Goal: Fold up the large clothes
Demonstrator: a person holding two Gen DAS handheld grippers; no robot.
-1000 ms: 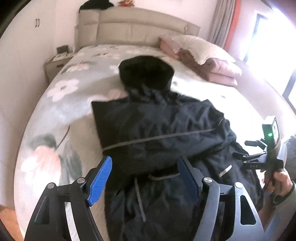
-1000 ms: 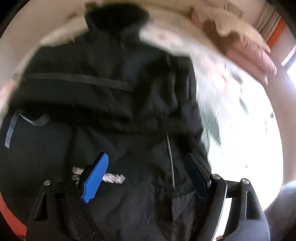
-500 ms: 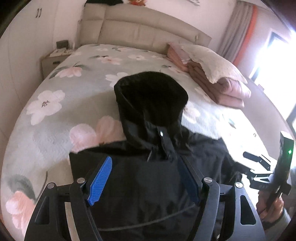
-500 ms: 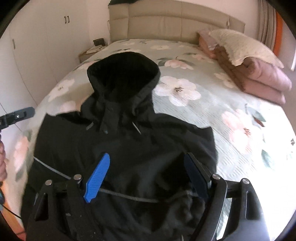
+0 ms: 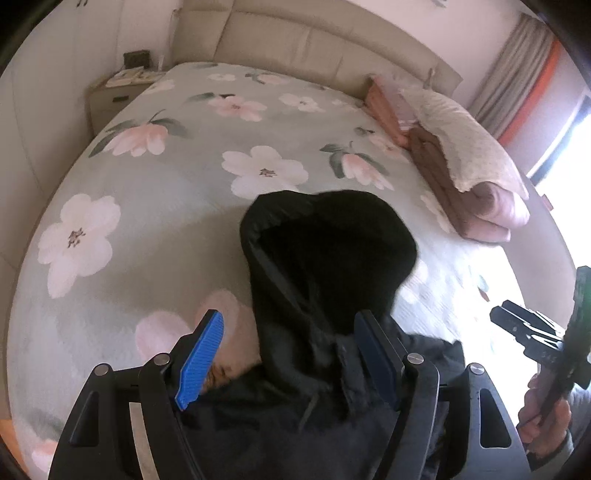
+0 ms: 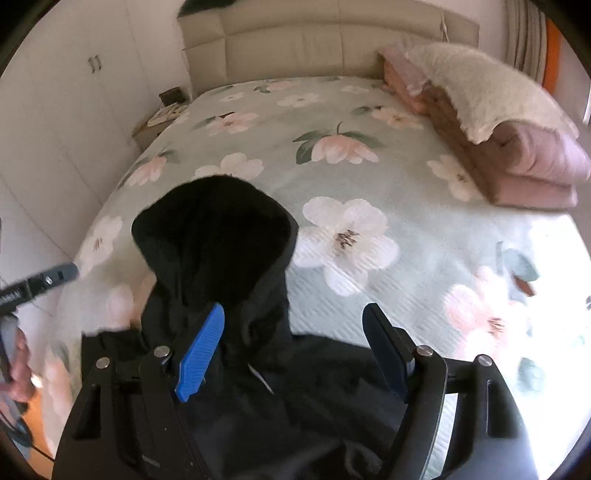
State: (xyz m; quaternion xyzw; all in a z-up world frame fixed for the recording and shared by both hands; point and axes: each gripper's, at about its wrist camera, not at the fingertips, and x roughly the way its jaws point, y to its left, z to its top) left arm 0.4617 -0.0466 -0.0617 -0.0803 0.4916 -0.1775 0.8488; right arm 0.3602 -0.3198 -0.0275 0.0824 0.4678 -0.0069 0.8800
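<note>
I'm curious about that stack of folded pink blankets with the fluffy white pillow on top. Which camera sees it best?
The right wrist view: the folded pink blankets appear large, with stacked layers and the white pillow clear. The left wrist view shows the blankets smaller, squeezed toward its right edge.

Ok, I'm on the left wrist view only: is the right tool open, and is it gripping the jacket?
Observer: The right tool is wide open and grips nothing; the black jacket lies loose under it.
Operator: Where is it against the hood?
Observer: Its blue pad overlaps the neck of the hood; the other finger is over the jacket's shoulder edge.
Operator: Anything on the headboard?
Observer: A dark item sits on the top left corner of the headboard, cut off by the frame.
</note>
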